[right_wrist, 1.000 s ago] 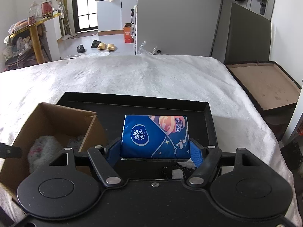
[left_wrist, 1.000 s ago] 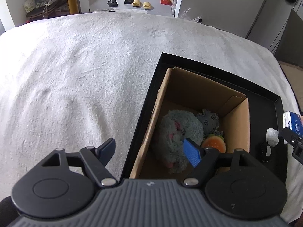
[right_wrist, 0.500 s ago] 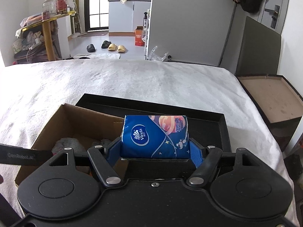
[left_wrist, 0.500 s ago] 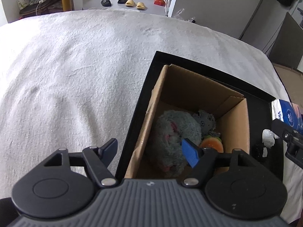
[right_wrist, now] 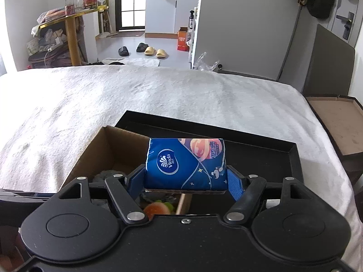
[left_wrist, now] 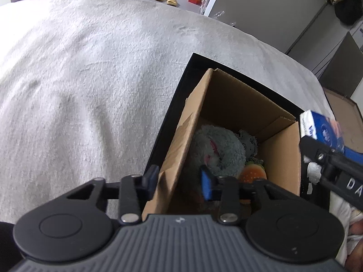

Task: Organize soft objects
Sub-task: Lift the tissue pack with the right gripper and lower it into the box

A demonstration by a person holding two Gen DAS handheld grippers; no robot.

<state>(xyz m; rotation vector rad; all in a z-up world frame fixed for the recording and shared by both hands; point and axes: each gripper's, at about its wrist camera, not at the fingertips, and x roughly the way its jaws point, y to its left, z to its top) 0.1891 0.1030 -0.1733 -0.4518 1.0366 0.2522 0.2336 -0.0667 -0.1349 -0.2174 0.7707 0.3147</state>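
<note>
R gripper (right_wrist: 185, 182) clamping blue tissue pack (right_wrist: 185, 163) above cardboard box (left_wrist: 281, 154) rim, L gripper (left_wrist: 179, 181) open, straddling box's left wall, white bed (right_wrist: 158, 95) bare beyond black tray (right_wrist: 292, 158)

The left gripper (left_wrist: 180, 180) is low over the near end of the cardboard box (left_wrist: 229, 104), its jaws apart and straddling the box's left wall: the left finger (left_wrist: 152, 176) lies outside the wall and the right finger (left_wrist: 206, 184) reaches inside the box. Whether either pad presses the wall cannot be told. The right gripper (right_wrist: 185, 180) hangs above the right side of the same box, level, its blue pads (right_wrist: 234, 184) closed against the two ends of a blue tissue pack (right_wrist: 185, 164), which sits square between them, clear of the box rim
</note>
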